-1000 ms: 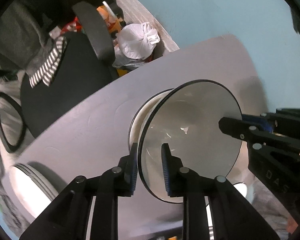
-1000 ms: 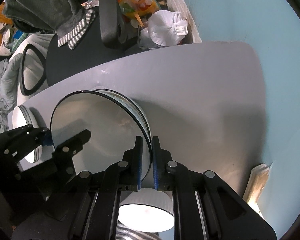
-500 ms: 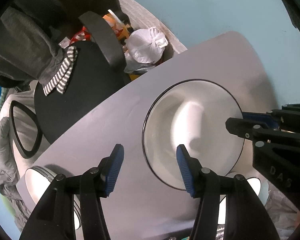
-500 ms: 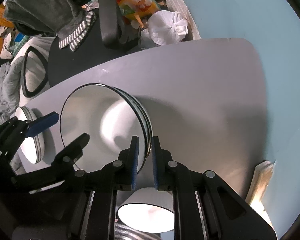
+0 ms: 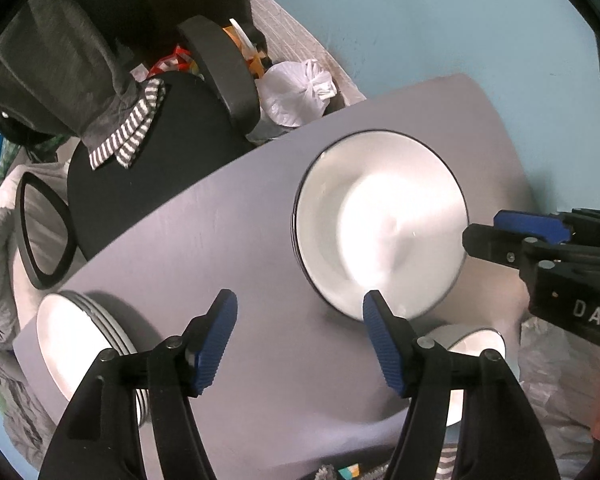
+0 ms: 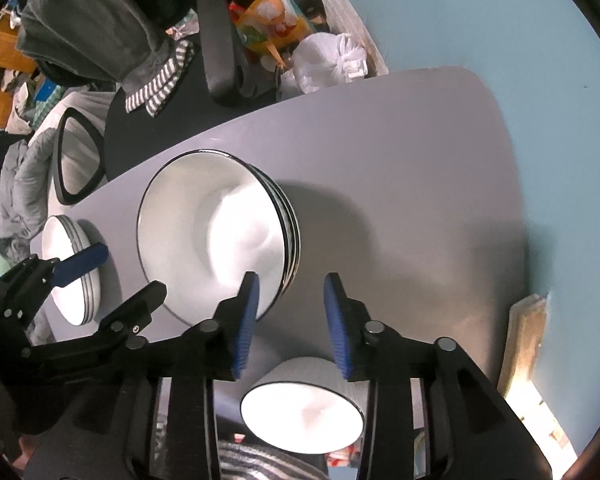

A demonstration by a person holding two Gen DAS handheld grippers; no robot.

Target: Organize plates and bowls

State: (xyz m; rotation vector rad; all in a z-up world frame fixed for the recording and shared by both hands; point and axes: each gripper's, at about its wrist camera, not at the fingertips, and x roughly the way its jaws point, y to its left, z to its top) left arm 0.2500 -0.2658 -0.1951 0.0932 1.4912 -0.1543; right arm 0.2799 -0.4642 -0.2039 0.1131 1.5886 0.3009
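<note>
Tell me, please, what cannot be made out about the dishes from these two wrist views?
- Plate stack: the count is unclear in both views; the top plate covers the rest and motion blur smears the rims.
- Bowl: in the left wrist view, the left gripper finger hides much of it.
- Smaller stack: in the right wrist view the left gripper's blue pad overlaps it; the count is too small to read.

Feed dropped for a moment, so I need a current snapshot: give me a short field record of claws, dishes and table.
left claw: open, holding nothing
right claw: open, holding nothing
large plate stack: black-rimmed, on grey table, centre
small plate stack: table's left end
bowl: near edge, below the right claw
off table: black chair, white bag
</note>
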